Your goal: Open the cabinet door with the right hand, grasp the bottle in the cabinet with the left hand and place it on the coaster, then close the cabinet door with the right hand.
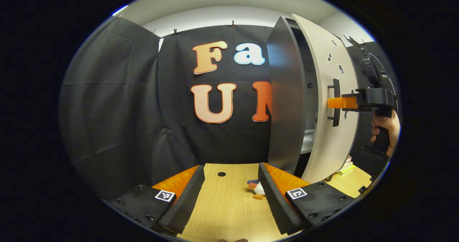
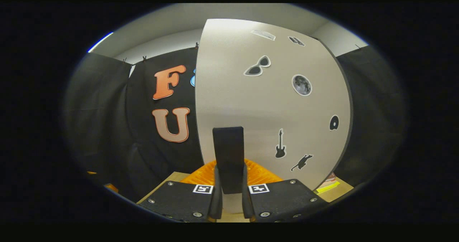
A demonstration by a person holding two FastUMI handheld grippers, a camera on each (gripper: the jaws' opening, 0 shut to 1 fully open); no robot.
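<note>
- Your right claw (image 2: 229,199): clamped on the dark handle (image 2: 228,159) of the cabinet door (image 2: 265,109); in the left gripper view it meets that handle (image 1: 336,102) from the right, a hand (image 1: 385,129) gripping it.
- Cabinet door (image 1: 331,127): partly open, stickers on its pale face.
- Your left claw (image 1: 231,199): fingers apart, holding nothing, low over the wooden counter (image 1: 222,206).
- Small toy-like object (image 1: 256,190): on the counter, against the claw's right finger.
- Bottle: you cannot make it out in the cabinet's dark interior (image 1: 308,102).
</note>
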